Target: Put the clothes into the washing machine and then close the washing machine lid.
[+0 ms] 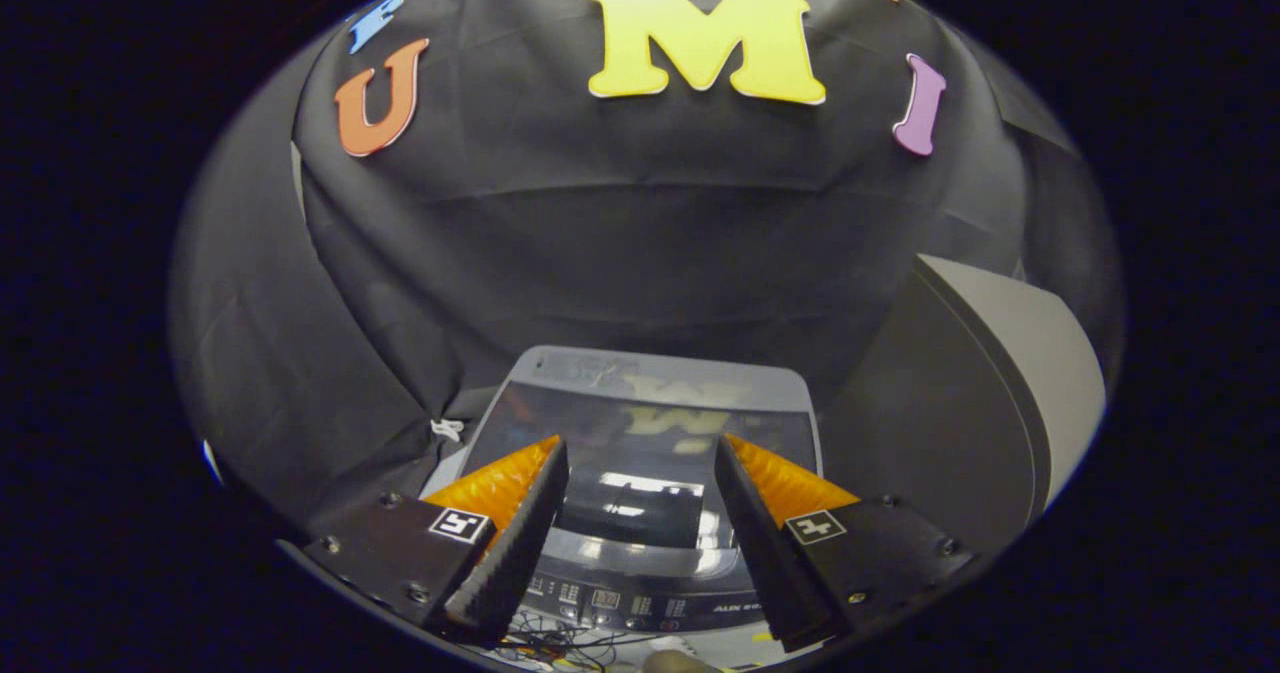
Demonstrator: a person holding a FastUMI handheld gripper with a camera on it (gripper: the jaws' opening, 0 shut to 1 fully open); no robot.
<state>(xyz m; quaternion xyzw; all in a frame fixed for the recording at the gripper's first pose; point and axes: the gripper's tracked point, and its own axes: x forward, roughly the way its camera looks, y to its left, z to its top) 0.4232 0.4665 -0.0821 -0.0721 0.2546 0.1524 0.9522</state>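
Observation:
A grey top-loading washing machine (pixel 640 373) stands below and ahead of my fingers, its dark glossy lid (pixel 640 453) lying flat and shut over the tub. Its control panel (pixel 630 603) runs along the near edge, between and under the fingers. My gripper (pixel 640 448) hovers above the lid, open, with nothing between its fingers. I see no clothes here.
A large grey curved appliance or panel (pixel 1000 373) rises to the right of the washer, close beside it. Black cloth walls the booth behind and to the left. Some thin wires (pixel 560 643) lie near the front of the control panel.

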